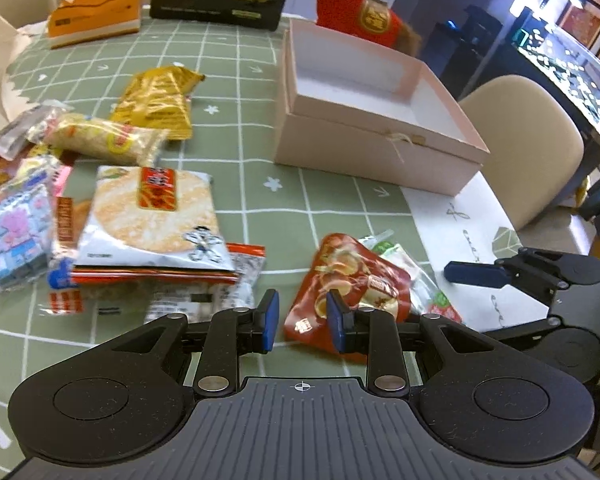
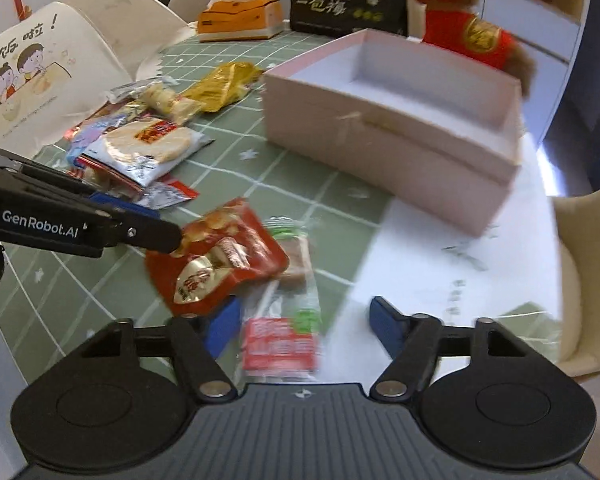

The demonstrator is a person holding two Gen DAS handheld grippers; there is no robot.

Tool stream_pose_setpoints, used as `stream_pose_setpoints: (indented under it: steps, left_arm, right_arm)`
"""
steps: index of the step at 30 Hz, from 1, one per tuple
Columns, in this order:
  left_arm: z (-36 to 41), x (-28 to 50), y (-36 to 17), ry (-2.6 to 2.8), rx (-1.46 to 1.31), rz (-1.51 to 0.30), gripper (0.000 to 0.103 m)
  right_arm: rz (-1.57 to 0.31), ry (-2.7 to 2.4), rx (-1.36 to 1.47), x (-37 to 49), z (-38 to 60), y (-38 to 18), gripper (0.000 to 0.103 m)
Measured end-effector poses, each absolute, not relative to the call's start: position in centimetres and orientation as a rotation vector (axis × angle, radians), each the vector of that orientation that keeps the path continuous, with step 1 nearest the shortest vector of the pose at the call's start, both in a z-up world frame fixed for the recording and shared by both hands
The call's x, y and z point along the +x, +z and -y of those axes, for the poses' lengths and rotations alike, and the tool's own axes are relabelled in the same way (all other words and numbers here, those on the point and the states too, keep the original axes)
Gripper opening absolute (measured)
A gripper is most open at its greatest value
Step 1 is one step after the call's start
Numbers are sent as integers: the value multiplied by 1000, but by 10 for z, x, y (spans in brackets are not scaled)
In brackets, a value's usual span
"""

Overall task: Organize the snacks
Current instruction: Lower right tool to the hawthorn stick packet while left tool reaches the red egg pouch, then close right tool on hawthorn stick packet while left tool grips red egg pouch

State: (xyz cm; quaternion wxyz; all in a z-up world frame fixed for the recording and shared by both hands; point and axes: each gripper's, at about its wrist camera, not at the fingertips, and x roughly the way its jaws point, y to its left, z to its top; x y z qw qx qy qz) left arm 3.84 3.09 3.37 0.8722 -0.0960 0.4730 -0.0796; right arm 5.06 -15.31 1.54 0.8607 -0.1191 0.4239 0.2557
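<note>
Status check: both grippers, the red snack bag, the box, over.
Left gripper open, nothing gripped. Right gripper open over clear packet. Red snack bag on table. Pink box empty, unobstructed.

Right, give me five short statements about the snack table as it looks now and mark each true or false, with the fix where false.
1. The pink box is open and holds no snacks. True.
2. The red snack bag lies inside the box. False: it lies on the green checked tablecloth, in front of the box.
3. The left gripper has a snack clamped between its pads. False: the gap between its pads is bare, with the red bag just beyond.
4. An orange tissue box stands at the far side of the table. True.
5. The right gripper is shut tight. False: its jaws stand apart, with a clear packet with a red label between them.
</note>
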Motion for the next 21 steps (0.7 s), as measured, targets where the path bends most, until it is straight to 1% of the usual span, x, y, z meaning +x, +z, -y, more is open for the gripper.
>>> stream_pose_setpoints:
  steps: [1,3,8,11,13,15,16,17,18,21]
  left_arm:
    - [-33,39,35,-162,-204,-985,30]
    - [-34,39,38,-164,-201,-974,30]
    - [-9,38,46,-267,-126,-923,30]
    - [18,38,42,-282,4,-927,30]
    - [37,38,38,-289,102,-920,36]
    - [53,36,36,-310,203,-908,49]
    - [58,36,35,-324,234,-908,53]
    - [64,35,34,-341,266,-911,62]
    - [67,35,32,-355,289,-910,67]
    - [64,37,33,-365,273,-914,66]
  right_arm:
    - [-885,528,-256,52,151,17,45]
    - [-898,495,-221,57,153,18,44]
    - [-901,367,-160,51,182,19,44]
    - [-900,351,-148,40,194,17,46]
    - [-896,345,-149,32,198,16,51]
    - [-899,331,-148,27,202,14,67]
    - [-896,327,-147,24,204,13,69]
    - [-891,325,-144,21,206,13,72]
    - [-886,323,-141,19,207,12,74]
    - [-874,318,-149,13,208,10,80]
